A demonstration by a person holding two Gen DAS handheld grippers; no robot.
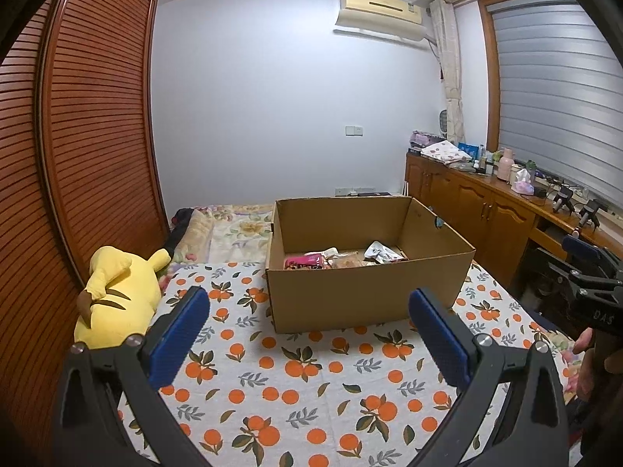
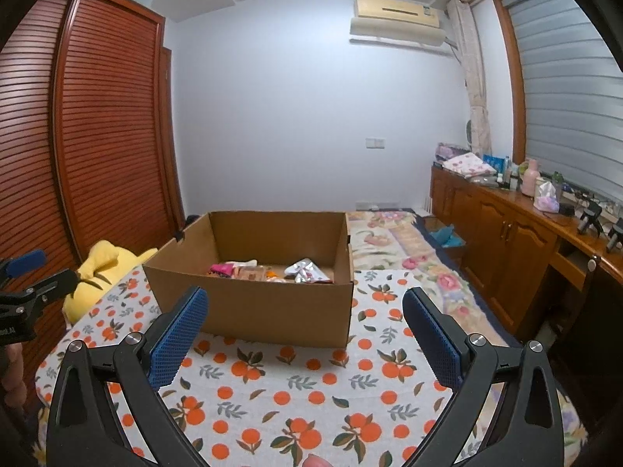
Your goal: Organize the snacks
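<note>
Hovering tongs: left tongs [image 1: 307, 321] and right tongs [image 2: 305, 317] both spread wide, empty.
Cardboard box [image 1: 366, 292]: on orange-print bedspread [image 1: 296, 389], snack packets [image 1: 342, 258] inside.

The left gripper [image 1: 307, 315] and the right gripper [image 2: 305, 313] look alike: black plastic frames with triangular cut-outs, each branching into two arms joined by round silver screws. Each finger [image 1: 179, 334] carries a long blue pad [image 2: 432, 340] with a fine gridded texture. In the left view the right gripper's side bears white letters, and a hand [image 1: 595, 366] shows below it.
</note>
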